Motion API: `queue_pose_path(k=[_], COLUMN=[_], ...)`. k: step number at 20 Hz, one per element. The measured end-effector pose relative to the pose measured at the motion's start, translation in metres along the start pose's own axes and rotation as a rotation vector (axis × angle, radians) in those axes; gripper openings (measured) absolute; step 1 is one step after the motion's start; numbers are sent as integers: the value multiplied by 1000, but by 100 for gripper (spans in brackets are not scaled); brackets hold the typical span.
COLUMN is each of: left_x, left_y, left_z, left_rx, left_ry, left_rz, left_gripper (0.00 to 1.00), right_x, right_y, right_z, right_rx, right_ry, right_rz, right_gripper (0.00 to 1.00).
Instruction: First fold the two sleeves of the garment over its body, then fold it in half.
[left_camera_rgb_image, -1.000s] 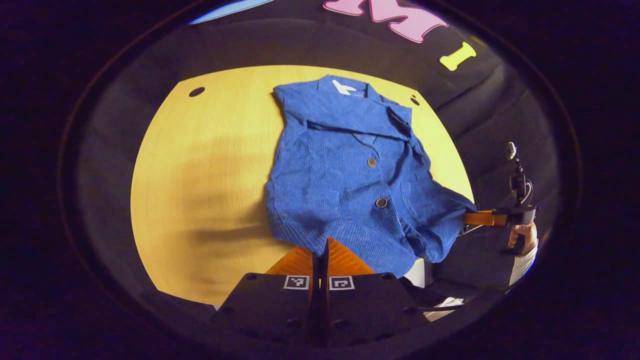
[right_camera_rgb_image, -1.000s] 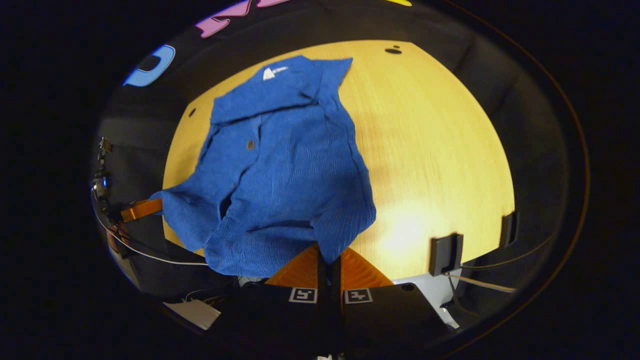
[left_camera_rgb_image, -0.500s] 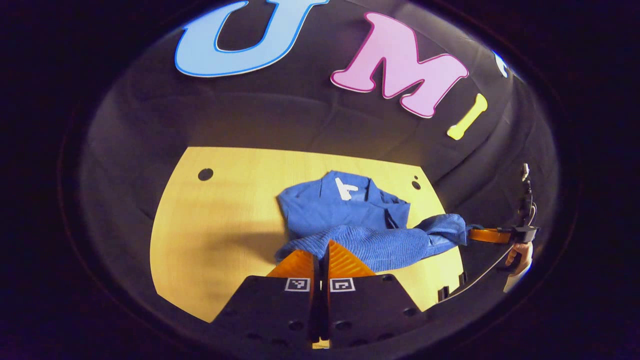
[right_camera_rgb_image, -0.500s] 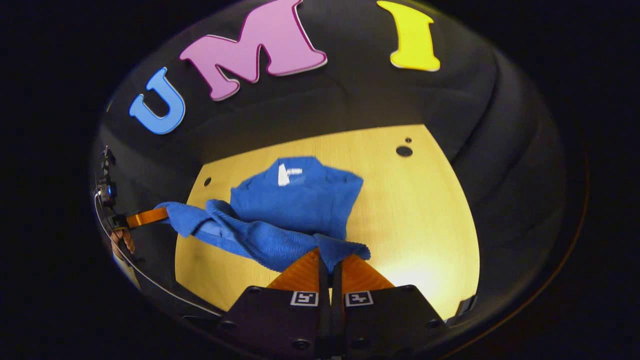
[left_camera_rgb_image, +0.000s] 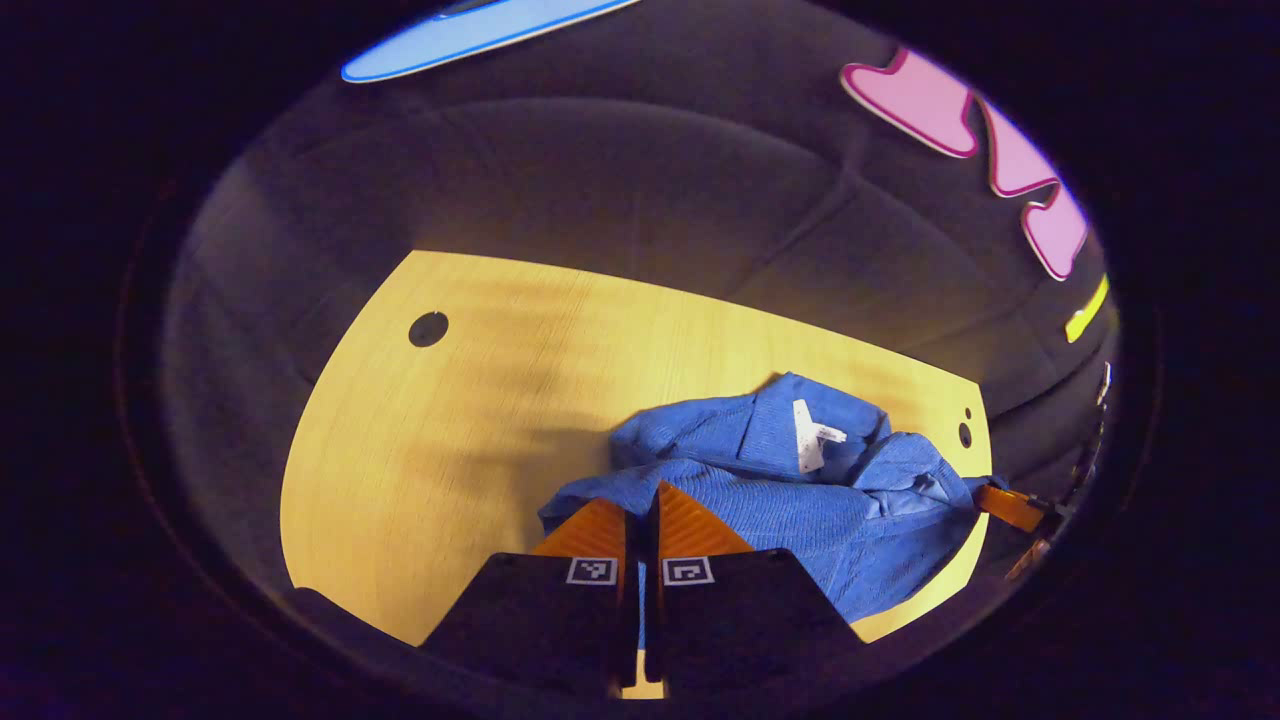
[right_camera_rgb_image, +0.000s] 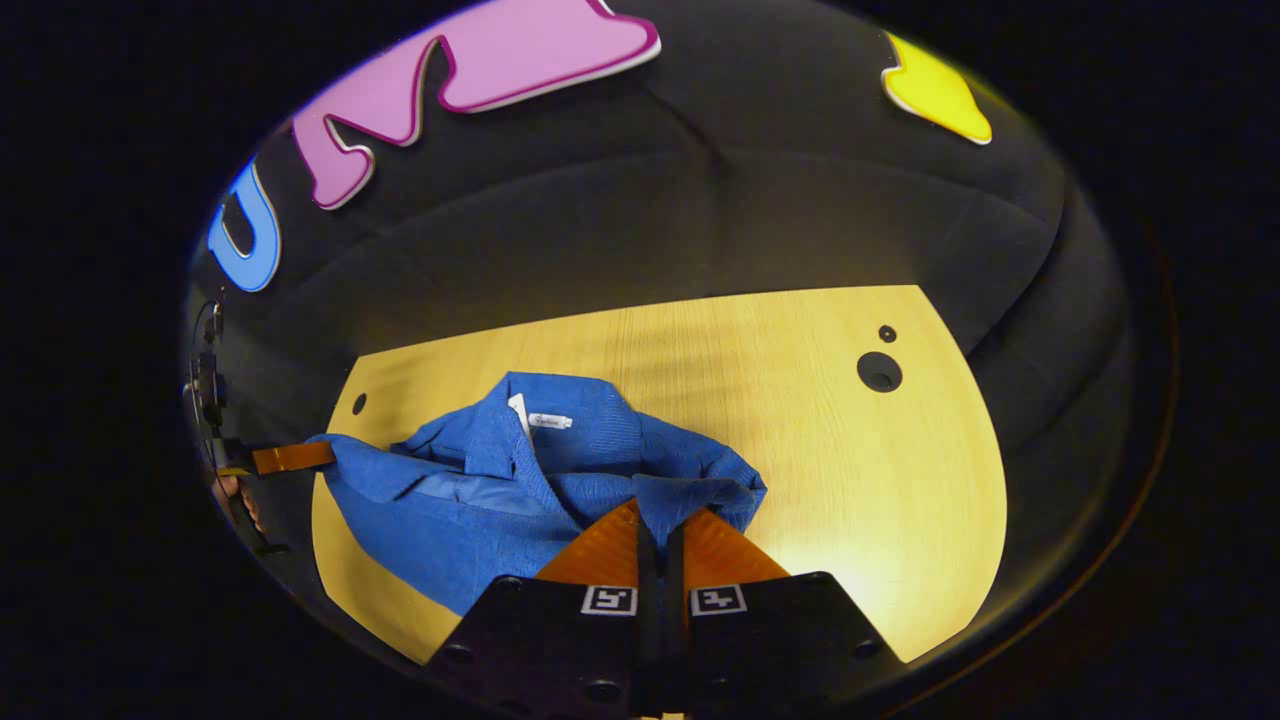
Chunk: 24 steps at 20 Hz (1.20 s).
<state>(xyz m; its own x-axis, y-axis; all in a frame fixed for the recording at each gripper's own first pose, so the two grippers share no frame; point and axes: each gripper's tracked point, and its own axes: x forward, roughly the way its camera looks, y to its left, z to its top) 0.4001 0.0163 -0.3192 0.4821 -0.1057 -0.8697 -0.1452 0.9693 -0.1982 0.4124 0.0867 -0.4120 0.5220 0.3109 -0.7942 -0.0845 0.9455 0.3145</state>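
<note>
A blue knitted garment (left_camera_rgb_image: 800, 500) with a white neck label lies on the yellow wooden table (left_camera_rgb_image: 480, 420). Its lower hem is lifted and carried over the upper part, close to the collar. My left gripper (left_camera_rgb_image: 640, 500) is shut on one corner of the hem. My right gripper (right_camera_rgb_image: 660, 515) is shut on the other hem corner of the garment (right_camera_rgb_image: 500, 500). In the left gripper view the right gripper's orange finger (left_camera_rgb_image: 1005, 503) pinches the cloth at the far right. In the right gripper view the left gripper's orange finger (right_camera_rgb_image: 290, 457) holds the cloth at the far left.
The table (right_camera_rgb_image: 850, 480) has round cable holes (left_camera_rgb_image: 428, 328) (right_camera_rgb_image: 879, 371) near its far corners. Black cloth walls rise behind and beside it. A hand (right_camera_rgb_image: 235, 495) holds the left gripper at the left edge of the right gripper view.
Both grippers have carried the hem up off the near edge and forward over the body toward the collar. The flat garment is now doubled over, and the views have tilted down closer to the table.
</note>
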Motion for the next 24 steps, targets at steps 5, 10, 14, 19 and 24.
queue_pose_path(k=[5, 10, 14, 19, 24], left_x=[34, 36, 5, -55, -158], left_y=[-11, -26, -29, -49, -69], left_z=[40, 42, 53, 49, 9], left_rx=[45, 28, 126, 184, 293], left_ry=[-129, -152, -247, -398, -626], left_rz=[-1, -27, -10, -45, -55], left_gripper=[58, 76, 84, 85, 85], right_x=[62, 70, 46, -34, -168], right_y=[8, 20, 6, 11, 54], right_z=[30, 50, 73, 79, 57], right_rx=[59, 167, 103, -99, -190], right_ry=[-75, -97, -210, -369, -563], right_rz=[38, 189, 141, 54, 33], right_gripper=[5, 76, 97, 99, 98])
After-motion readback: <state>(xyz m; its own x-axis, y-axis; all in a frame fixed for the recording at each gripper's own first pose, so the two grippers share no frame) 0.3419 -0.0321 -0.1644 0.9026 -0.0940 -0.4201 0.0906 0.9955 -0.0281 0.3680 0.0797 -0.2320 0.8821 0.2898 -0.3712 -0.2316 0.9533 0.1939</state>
